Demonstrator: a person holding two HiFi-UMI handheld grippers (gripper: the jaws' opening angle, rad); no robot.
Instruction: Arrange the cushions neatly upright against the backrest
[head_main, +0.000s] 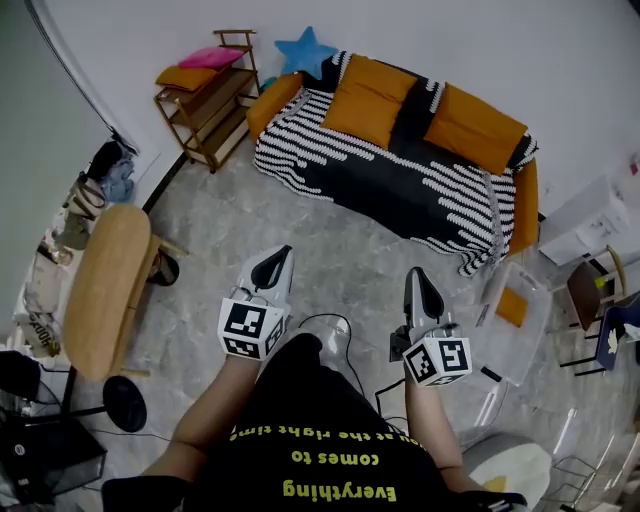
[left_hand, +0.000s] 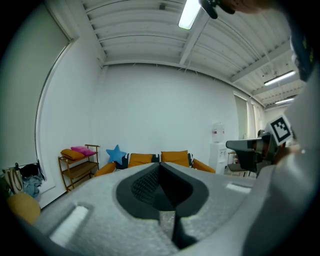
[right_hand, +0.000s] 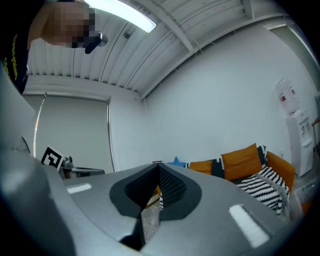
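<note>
Now, both tools are held low over the grey floor (head_main: 345, 255), well apart from the sofa (head_main: 400, 195). The left gripper (head_main: 272, 262) has its jaws pressed together with nothing between them. The right gripper (head_main: 420, 285) is likewise closed and empty. The sofa carries a black-and-white striped cover. Two cushions stand upright against its backrest: the first orange cushion (head_main: 368, 100) near the middle, the second orange cushion (head_main: 475, 125) just beside it, toward the far end. A blue star cushion (head_main: 305, 52) sits at the sofa's other end, by the armrest. The wooden shelf (head_main: 205, 115) beside that end holds a pink cushion (head_main: 210, 57) and a flat orange cushion (head_main: 185, 77) on top.
</note>
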